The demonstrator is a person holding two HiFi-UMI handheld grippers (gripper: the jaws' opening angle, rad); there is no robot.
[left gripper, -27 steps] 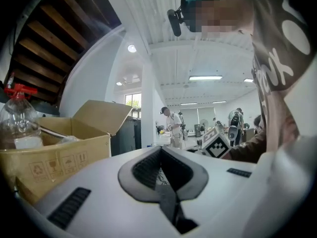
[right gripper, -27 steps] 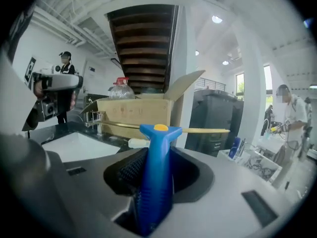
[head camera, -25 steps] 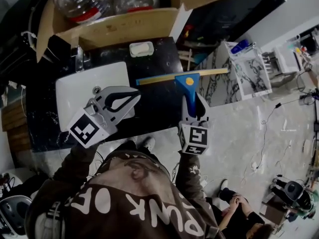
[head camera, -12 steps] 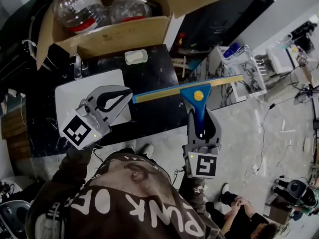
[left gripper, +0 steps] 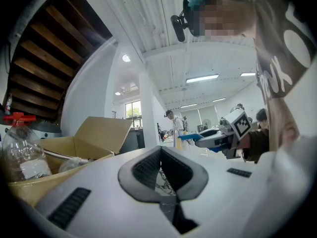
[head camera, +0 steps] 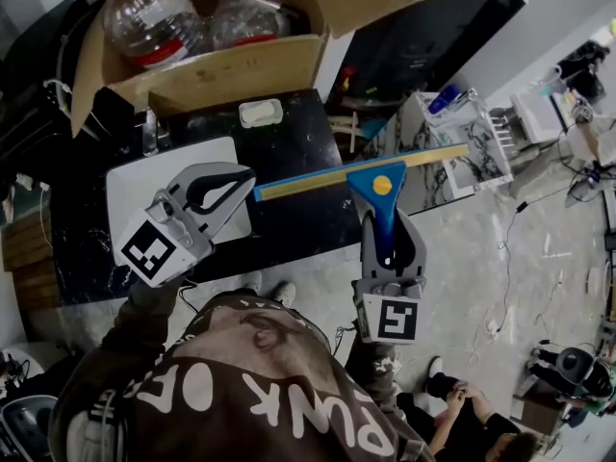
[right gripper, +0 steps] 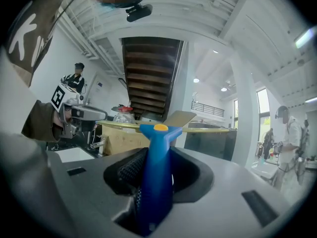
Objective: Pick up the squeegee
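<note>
Already the pickup looks done to me: my right gripper [head camera: 390,227] is clamped on the handle of the long, blue plastic squeegee [head camera: 327,177] with its yellow blade, holding it level above the black marbled tabletop [head camera: 298,224], apparently clear of it. Nothing seems left but keeping hold. Only the right gripper view shows the pads [right gripper: 130,168] squeezing the handle. Only the left gripper view shows my left gripper [left gripper: 159,151] empty, tips together.
</note>
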